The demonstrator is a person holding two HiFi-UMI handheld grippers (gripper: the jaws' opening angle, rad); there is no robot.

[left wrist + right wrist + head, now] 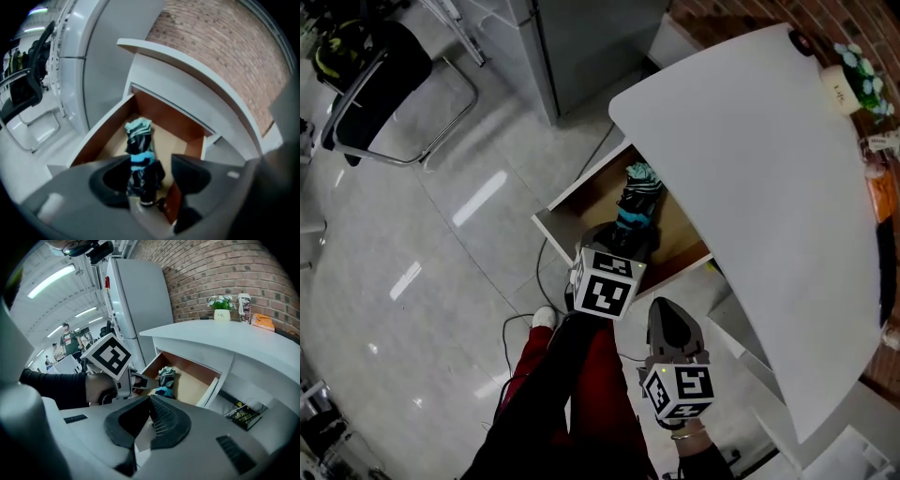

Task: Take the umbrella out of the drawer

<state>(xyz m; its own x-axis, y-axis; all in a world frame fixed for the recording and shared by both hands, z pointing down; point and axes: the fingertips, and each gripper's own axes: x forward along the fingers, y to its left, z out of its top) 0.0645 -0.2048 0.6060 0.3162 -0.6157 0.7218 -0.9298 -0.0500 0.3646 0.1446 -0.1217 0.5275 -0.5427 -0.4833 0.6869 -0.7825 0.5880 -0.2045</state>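
Fingers (190,172) of my left gripper (150,164) stand spread, pressing on nothing. The folded umbrella (139,157) shows in the gap between them, farther along. The left gripper view is blurred, so I cannot tell whether the tips touch it. In the right gripper view, the left gripper (140,380) reaches over the drawer's (190,387) near side, its tip just beside the umbrella (165,379).

Right gripper (150,399): fingers pressed together, nothing between them. In the head view it sits (664,309) outside the drawer (551,221), near the drawer's front and beside the left gripper (617,242).

Umbrella (636,199): black and teal, bound by a blue strap. It lies flat on the drawer floor, lengthwise, handle end toward me. The drawer is pulled open from under the white table (769,187); its inner walls are reddish-brown (161,112).

Surroundings: a potted plant (220,305) stands on the table (225,341) against the brick wall (220,268). A white refrigerator (140,301) stands left of the drawer. A black chair (370,84) stands well apart on the tiled floor (412,272).
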